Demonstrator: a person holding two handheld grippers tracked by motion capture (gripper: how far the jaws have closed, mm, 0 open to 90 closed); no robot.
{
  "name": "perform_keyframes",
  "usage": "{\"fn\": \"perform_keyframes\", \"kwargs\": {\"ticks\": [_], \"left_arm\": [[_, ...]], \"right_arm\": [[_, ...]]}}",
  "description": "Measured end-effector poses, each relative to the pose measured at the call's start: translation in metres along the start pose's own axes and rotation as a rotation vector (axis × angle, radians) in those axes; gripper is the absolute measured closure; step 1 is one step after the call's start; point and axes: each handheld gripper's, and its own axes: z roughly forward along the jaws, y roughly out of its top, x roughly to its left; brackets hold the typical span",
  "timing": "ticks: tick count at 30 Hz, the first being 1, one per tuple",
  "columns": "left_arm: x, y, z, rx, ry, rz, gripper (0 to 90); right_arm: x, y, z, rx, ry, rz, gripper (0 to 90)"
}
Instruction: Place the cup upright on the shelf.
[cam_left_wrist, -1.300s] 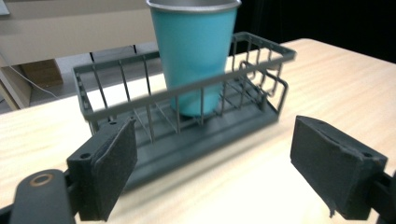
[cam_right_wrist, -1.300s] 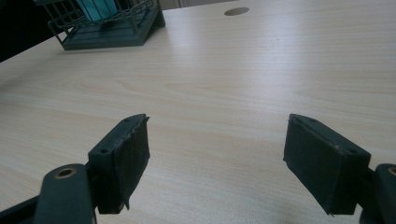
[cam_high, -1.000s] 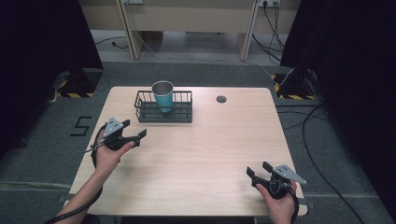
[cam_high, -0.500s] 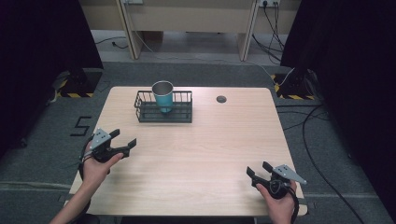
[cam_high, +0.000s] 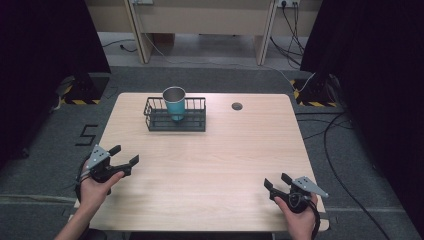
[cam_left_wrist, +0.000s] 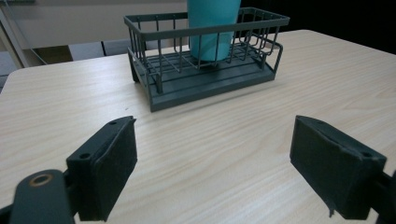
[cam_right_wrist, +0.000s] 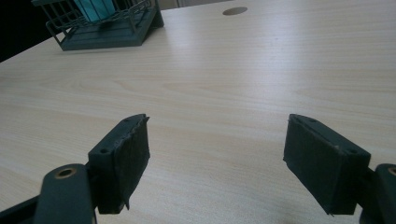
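A teal cup (cam_high: 174, 102) stands upright inside a dark wire basket (cam_high: 195, 122) at the far middle-left of the wooden table (cam_high: 210, 165). My left gripper (cam_high: 124, 154) is open near the table's front left edge, well short of the basket, with nothing between its jaws. Its own view looks at the basket (cam_left_wrist: 163, 93) and the cup (cam_left_wrist: 212, 28) beyond the empty gap of the left gripper (cam_left_wrist: 212, 177). My right gripper (cam_high: 277, 181) is open at the front right corner. In its own view the right gripper (cam_right_wrist: 217, 168) holds nothing, and the basket (cam_right_wrist: 112, 37) lies far off.
A small dark round hole (cam_high: 237, 106) sits in the tabletop right of the basket, also seen as the hole (cam_right_wrist: 235, 10). Cables (cam_high: 330, 135) run over the grey floor to the right. Dark curtains stand on both sides, and table legs (cam_high: 135, 30) behind.
My left gripper has drawn back from near the basket toward the front left edge of the table. The right gripper has stayed where it was.
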Motion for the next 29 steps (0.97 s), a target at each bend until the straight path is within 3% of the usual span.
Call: {"fn": "perform_keyframes", "kwargs": {"ticks": [15,20,29], "left_arm": [[0.008,-0.027,-0.014,0.009,0.033,-0.050,14.4],[0.008,-0.026,-0.017,-0.016,0.033,-0.041,14.3],[0.008,-0.027,-0.016,-0.016,0.026,-0.043,14.3]], "right_arm": [[0.000,0.000,0.001,0.006,0.005,-0.009,23.3],[0.001,0.000,0.001,0.010,0.003,-0.012,23.3],[0.001,0.000,0.001,0.011,0.000,-0.008,23.3]]}}
